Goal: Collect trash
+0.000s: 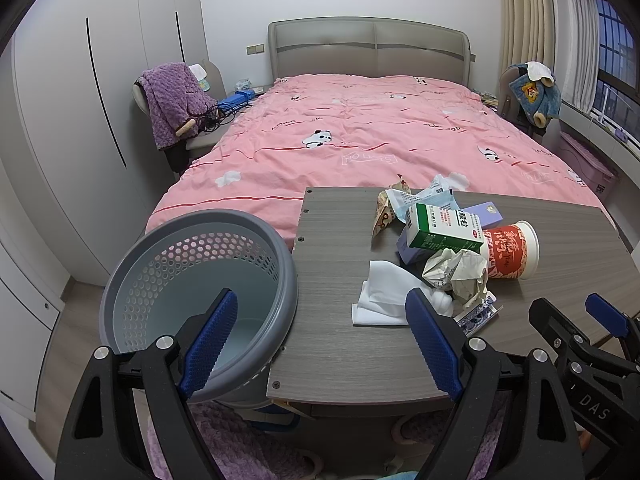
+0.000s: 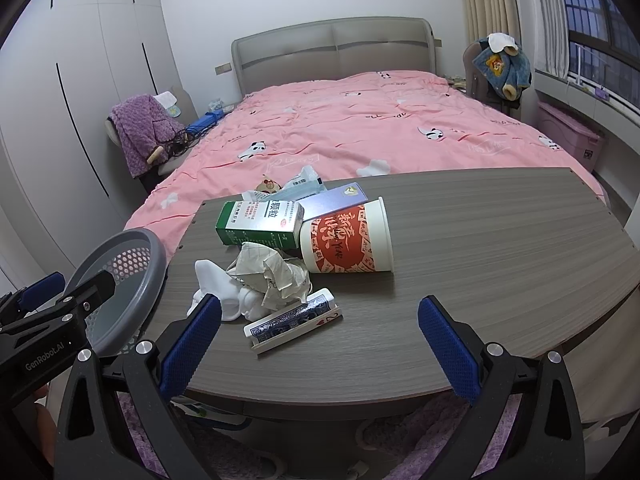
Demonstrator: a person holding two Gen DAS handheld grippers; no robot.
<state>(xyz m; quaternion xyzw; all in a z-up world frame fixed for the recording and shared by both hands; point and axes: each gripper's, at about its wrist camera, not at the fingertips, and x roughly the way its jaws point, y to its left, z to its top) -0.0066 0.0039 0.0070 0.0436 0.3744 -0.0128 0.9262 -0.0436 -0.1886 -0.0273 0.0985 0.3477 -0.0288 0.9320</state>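
Left wrist view: both tools (image 1: 320, 332) (image 2: 320, 336) gape empty; the green box (image 1: 444, 228) half hides the purple box (image 1: 486, 214).

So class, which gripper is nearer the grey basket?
Left. The left gripper has one finger over the grey basket; the right gripper sits over the table, across from it.

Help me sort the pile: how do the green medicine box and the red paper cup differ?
The green medicine box is rectangular and closed, perched on other trash; the red paper cup is round, open-mouthed, lying on its side on the table. The box is green and white, the cup red and white. Both sit in the same pile, touching, with neither gripper on them.
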